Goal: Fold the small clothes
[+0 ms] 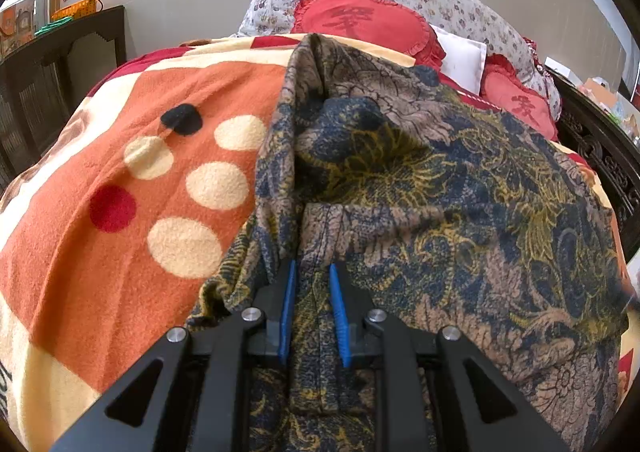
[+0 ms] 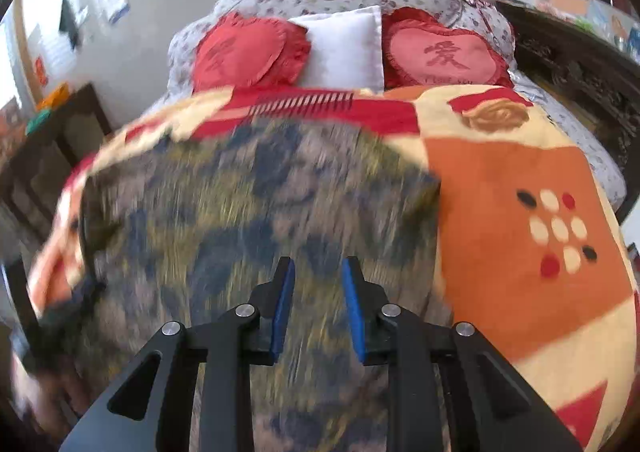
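One dark floral-print garment lies spread on the patterned fleece blanket that covers the bed, below two red heart cushions and one white pillow at the head edge. The left tongs are clenched on a bunched fold of the garment, cloth pinched between the blue pads. The right tongs hang partly parted over the garment, released, with nothing between them; that view is blurred.
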### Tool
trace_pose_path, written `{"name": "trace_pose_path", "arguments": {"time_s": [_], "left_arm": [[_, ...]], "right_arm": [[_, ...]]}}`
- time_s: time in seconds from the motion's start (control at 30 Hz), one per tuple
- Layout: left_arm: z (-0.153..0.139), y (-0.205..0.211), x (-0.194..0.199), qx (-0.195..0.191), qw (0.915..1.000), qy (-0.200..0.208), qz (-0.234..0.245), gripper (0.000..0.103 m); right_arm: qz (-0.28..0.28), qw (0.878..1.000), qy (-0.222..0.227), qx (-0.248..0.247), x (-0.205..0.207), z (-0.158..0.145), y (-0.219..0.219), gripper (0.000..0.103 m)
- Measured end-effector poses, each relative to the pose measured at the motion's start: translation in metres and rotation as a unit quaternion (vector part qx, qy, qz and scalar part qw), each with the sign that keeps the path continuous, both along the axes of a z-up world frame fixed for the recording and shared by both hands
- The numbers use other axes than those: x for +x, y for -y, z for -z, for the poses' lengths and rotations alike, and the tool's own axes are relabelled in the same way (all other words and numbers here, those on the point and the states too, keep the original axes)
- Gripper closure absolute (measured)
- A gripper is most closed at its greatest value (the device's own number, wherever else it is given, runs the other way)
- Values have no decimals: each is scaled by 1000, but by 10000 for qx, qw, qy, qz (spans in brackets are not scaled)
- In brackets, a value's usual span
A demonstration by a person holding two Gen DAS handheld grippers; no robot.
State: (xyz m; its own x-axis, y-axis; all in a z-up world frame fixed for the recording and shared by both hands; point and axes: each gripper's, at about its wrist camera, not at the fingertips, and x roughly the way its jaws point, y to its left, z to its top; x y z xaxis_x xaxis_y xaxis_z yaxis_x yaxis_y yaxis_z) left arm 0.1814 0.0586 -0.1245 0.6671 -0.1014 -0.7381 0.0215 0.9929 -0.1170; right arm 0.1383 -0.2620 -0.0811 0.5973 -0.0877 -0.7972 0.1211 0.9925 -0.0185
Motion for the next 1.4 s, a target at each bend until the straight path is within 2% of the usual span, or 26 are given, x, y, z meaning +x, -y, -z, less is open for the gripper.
{"name": "trace_pose_path", "arguments": {"time_s": [0.07, 0.1, 0.2, 0.3, 0.33, 0.43, 0.53, 0.63, 0.67, 0.77, 0.83, 0.9, 1.13, 1.4], "left_arm": [[0, 1, 0, 23, 10000, -2, 1, 85], [0, 2, -1, 26, 10000, 1, 1, 85], [-1, 2, 0, -22, 10000, -7, 8, 85], [-2, -1, 0, -256, 9996, -40, 99, 78], [-5, -2, 0, -363, 9988, -125, 292, 71], [-22, 3, -18, -170, 9987, -248, 422, 68], [-41, 16, -50, -338, 9962, 7, 798, 64], [-41, 44, -60, -273, 9941, -101, 1049, 64], [-39, 50, -59, -218, 9943, -134, 1038, 64], [-15, 67, -46, 285, 9949, -481, 840, 63], [-9, 72, -51, 463, 9948, -249, 868, 62], [-7, 78, -59, 642, 9940, -44, 884, 61], [-5, 83, -60, 629, 9946, 15, 831, 59], [-4, 76, -59, 479, 9955, -3, 815, 58]], "right_arm": [[-16, 9995, -305, -27, -7, 36, -1, 61], [-90, 9999, 101, -57, -16, 35, -4, 61], [-4, 9998, -63, 206, -13, 25, 0, 61], [17, 9998, -166, 79, -19, 10, -3, 61], [-7, 9999, -111, 64, -26, 4, -5, 61], [-177, 9998, -55, 85, -54, -4, -12, 61], [-356, 9993, 70, 128, -84, -11, -19, 61], [-461, 9987, 133, 194, -106, -12, -25, 61], [-513, 9984, 136, 170, -110, -10, -28, 61], [-701, 9975, -4, -57, -113, 9, -35, 61], [-721, 9971, -227, -26, -115, 32, -33, 61], [-733, 9972, -110, 98, -119, 36, -30, 60], [-775, 9952, -88, 596, -119, 35, -18, 54], [-791, 9961, -82, 369, -119, 36, -24, 53]]}}
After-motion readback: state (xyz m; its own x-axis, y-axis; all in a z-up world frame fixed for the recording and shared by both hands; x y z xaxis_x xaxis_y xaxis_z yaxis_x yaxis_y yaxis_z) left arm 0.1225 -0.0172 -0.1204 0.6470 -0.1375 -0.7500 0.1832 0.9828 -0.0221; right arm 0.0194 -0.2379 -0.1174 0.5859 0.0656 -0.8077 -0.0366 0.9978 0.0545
